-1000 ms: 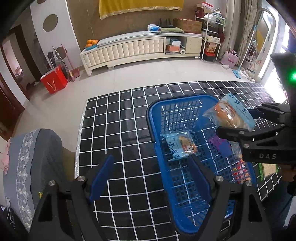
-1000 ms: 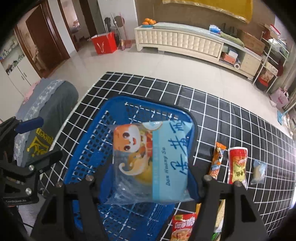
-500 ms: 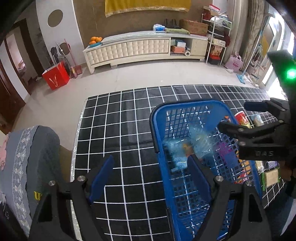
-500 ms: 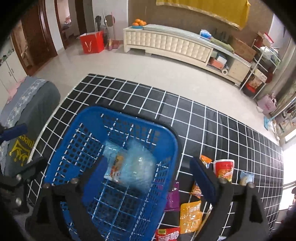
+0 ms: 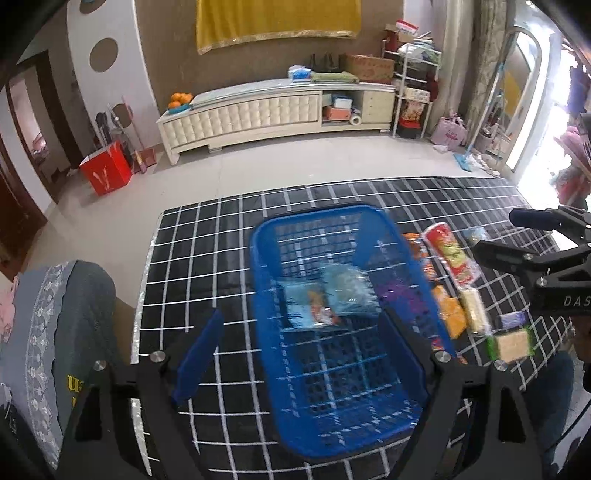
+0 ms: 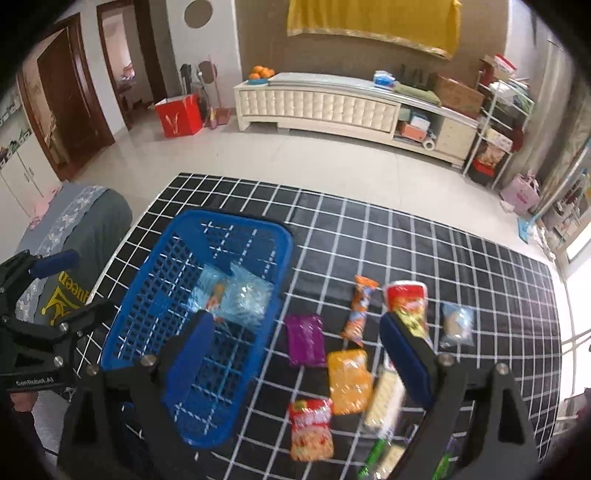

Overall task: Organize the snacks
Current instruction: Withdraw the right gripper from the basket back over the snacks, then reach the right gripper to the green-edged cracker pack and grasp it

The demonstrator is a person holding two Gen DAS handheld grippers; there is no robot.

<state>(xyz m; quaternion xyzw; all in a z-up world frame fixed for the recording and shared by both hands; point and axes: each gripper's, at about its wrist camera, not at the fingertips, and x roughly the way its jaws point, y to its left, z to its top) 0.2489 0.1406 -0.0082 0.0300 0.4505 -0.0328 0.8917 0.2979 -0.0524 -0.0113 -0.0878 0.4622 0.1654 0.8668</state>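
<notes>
Dropped from the right gripper point(image 6: 295, 354), now spread empty, the cartoon packet point(image 6: 236, 299) lies in the blue basket point(image 6: 147, 347) mid-left; left gripper point(image 5: 299, 350) opening, empty; loose snacks point(image 6: 347, 380) lower right still unsorted

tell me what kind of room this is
Most likely a home living room: a long cream cabinet stands along the far wall under a yellow cloth, with oranges on it and a tiled floor.

packets point(image 6: 236, 301) in basket point(image 6: 155, 332), snacks point(image 6: 349, 380) right — on mat point(image 6: 406, 243)
</notes>
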